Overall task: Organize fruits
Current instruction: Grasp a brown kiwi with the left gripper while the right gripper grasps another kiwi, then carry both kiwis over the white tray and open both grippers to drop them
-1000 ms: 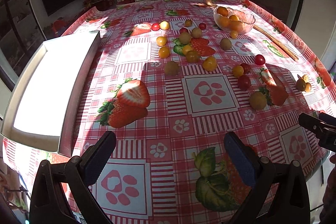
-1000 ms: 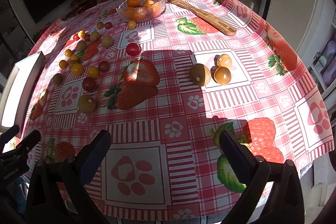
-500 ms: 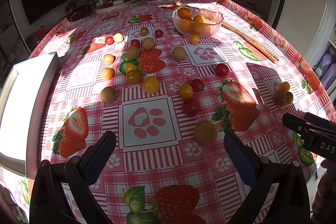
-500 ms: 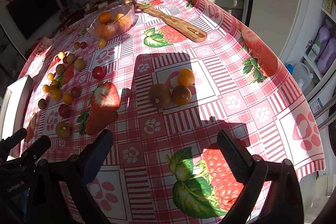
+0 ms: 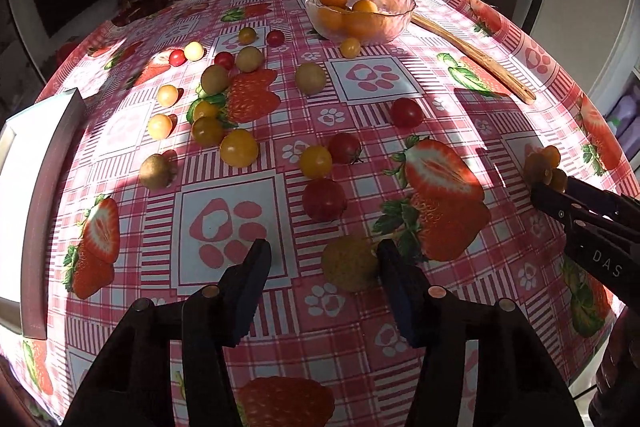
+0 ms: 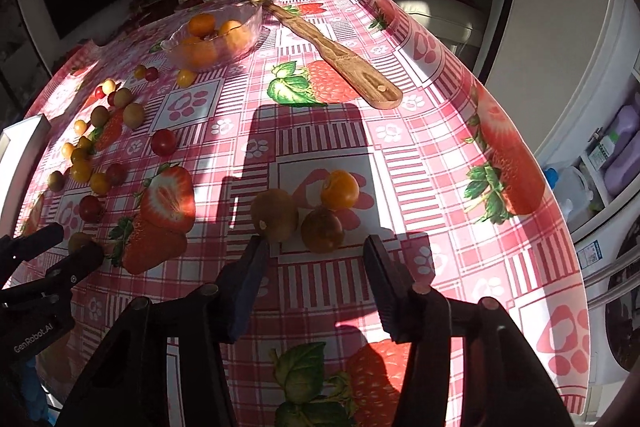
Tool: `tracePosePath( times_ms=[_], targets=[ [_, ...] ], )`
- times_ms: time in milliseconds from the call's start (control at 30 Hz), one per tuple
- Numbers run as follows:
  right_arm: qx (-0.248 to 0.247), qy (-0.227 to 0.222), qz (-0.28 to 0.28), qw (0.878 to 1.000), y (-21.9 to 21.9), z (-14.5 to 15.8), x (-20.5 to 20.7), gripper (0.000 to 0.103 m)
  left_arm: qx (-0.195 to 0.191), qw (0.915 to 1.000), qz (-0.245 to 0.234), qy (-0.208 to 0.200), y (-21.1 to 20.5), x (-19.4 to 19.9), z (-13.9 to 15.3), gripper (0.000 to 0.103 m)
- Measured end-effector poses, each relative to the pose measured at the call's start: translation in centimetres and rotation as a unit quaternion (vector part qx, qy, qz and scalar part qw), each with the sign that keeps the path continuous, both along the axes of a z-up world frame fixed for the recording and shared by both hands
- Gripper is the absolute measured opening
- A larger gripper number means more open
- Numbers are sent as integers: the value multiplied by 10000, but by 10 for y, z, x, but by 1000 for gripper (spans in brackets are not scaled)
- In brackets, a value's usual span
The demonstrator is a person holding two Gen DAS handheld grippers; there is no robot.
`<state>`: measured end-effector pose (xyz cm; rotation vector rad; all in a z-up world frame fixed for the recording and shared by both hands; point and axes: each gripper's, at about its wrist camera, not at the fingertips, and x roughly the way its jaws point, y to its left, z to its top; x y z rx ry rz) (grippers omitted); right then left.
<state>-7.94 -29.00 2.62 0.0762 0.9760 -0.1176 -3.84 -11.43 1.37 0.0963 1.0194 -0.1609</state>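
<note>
Several small tomatoes and kiwi-like fruits lie loose on the strawberry tablecloth. In the left wrist view my left gripper hangs low over the cloth, jaws closing. A yellow-green fruit lies between them against the right finger, clear of the left one. In the right wrist view my right gripper is closing too. A dark tomato sits just ahead of its gap, a brown-green fruit at its left fingertip and an orange tomato behind. Nothing is gripped.
A glass bowl with orange fruits stands at the far side, a wooden spoon to its right. A white tray lies along the left edge. The table drops off at the right, near a cabinet with bottles.
Both pairs of jaws have narrowed from wide open. The left gripper came right and down onto the yellow-green fruit. The right gripper moved up to the cluster of three fruits.
</note>
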Motion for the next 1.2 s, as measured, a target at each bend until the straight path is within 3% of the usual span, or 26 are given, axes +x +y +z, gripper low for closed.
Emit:
tracePosePath(
  times_ms=[33,100,133,167,333,700,900,1200],
  targets=[
    [-59,-6,33,10000,2,0,2,51,-33,10000,-2,9,0,0,0,51],
    [-110,-37,82,9999,4,-1,5,38,-21,10000,-23,-31,-2,0,1,29],
    [-105,-42,80,9999,4,0,6,34,-11,10000,-35,-37,-2,0,1,29],
    [-43,-48,98,9999,4,0,7,22,-42,10000,-36,-32,-1,1,1,29],
    [468,-31,49,9989,-2,2,1,22,-411,9991,-80,-52,11,-6,7,29],
    [937,33,333,9950,30,15,-12,22,-575,9982,96,-145,57,-25,20,29],
    [1071,62,692,9918,64,25,-7,22,-540,9973,389,-315,97,-33,33,29],
    [1239,155,1569,9797,152,40,13,22,-374,9905,1175,-601,186,-42,51,29]
  ],
)
